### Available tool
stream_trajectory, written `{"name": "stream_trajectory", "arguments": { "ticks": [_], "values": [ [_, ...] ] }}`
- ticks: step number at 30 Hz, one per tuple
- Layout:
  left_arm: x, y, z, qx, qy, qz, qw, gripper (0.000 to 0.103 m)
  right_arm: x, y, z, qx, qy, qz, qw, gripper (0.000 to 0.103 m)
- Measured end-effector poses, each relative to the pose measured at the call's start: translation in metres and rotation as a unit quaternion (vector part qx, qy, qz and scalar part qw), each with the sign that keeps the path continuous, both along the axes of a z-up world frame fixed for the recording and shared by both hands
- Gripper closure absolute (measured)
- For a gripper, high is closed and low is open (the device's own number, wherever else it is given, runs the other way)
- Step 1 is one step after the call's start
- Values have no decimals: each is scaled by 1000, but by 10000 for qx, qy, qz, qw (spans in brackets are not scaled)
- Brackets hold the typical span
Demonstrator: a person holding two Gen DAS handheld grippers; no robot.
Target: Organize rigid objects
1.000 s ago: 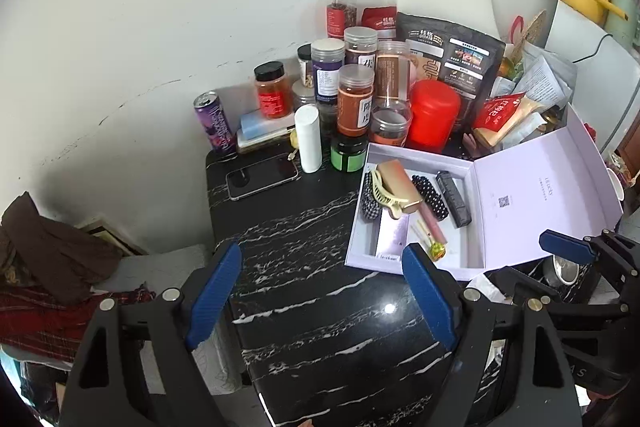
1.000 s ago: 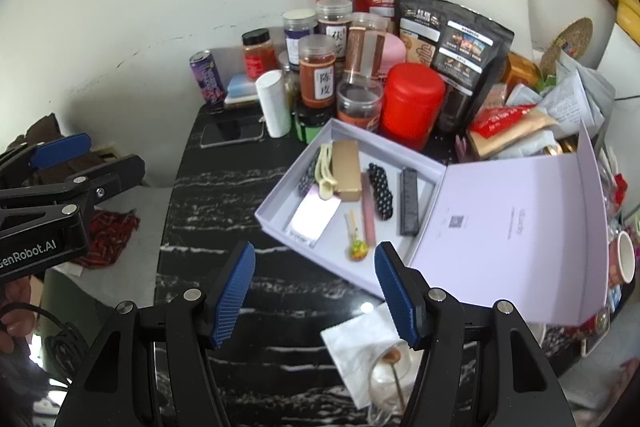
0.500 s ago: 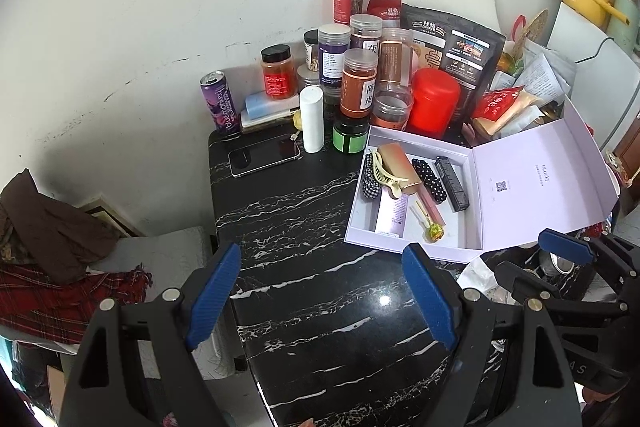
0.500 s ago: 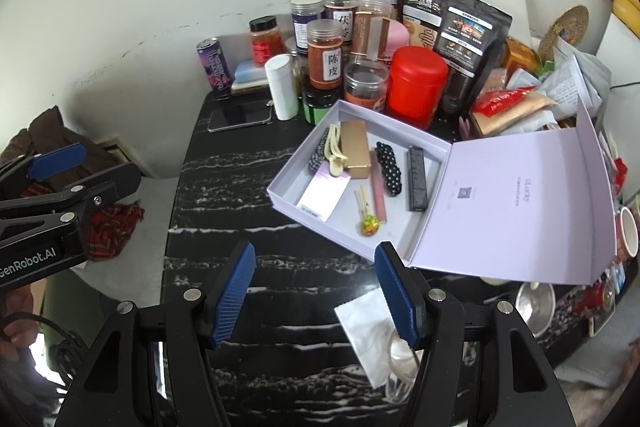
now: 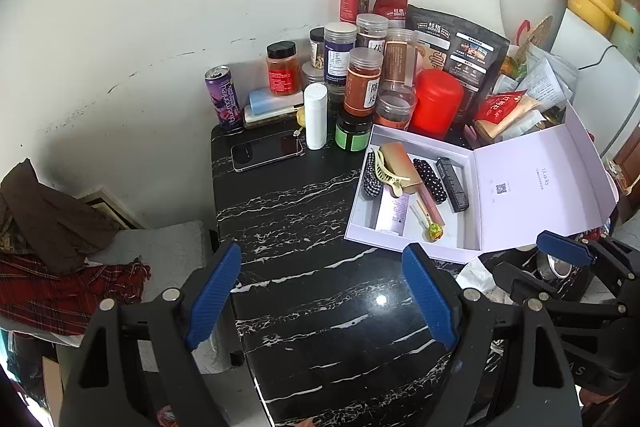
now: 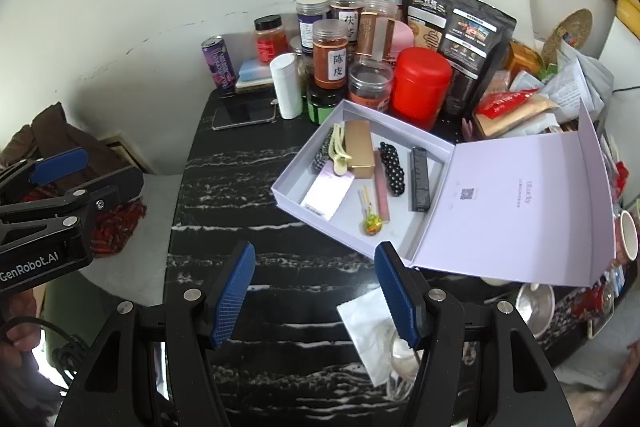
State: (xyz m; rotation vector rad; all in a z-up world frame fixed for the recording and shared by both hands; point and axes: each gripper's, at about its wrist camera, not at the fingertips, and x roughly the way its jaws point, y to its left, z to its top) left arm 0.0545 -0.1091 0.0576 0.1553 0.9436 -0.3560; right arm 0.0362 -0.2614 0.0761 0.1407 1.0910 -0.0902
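The pale lilac cardboard box (image 6: pixel 404 251), its hinged lid laid open, is set on the black white-veined marble surface (image 6: pixel 240 195) before a cluster of jars. Inside it are seen a gold rectangular case (image 6: pixel 359 150), a cream plastic hair claw (image 6: pixel 339 151) and a black slim tube (image 6: pixel 420 179). Both the left tongs (image 5: pixel 322 297) and right tongs (image 6: pixel 316 295) are held apart, empty, above bare marble.

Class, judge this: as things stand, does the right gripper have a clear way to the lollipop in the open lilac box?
Probably yes: the right gripper is open and empty, the lollipop lies uncovered, nothing between.
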Motion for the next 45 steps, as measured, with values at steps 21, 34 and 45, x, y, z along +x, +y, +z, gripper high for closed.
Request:
{"name": "stream_trajectory", "arguments": {
  "ticks": [21,34,45],
  "values": [
    [-1,2,3,45,-28,47,10000,20,0,-1,0,-3,14,25,10000,40],
    [-2,2,1,69,-20,23,10000,20,-1,-6,-3,-30,56,54,10000,40],
    [-2,4,2,80,-14,16,10000,20,-2,-7,-3,-43,71,58,9999,40]
  ]
}}
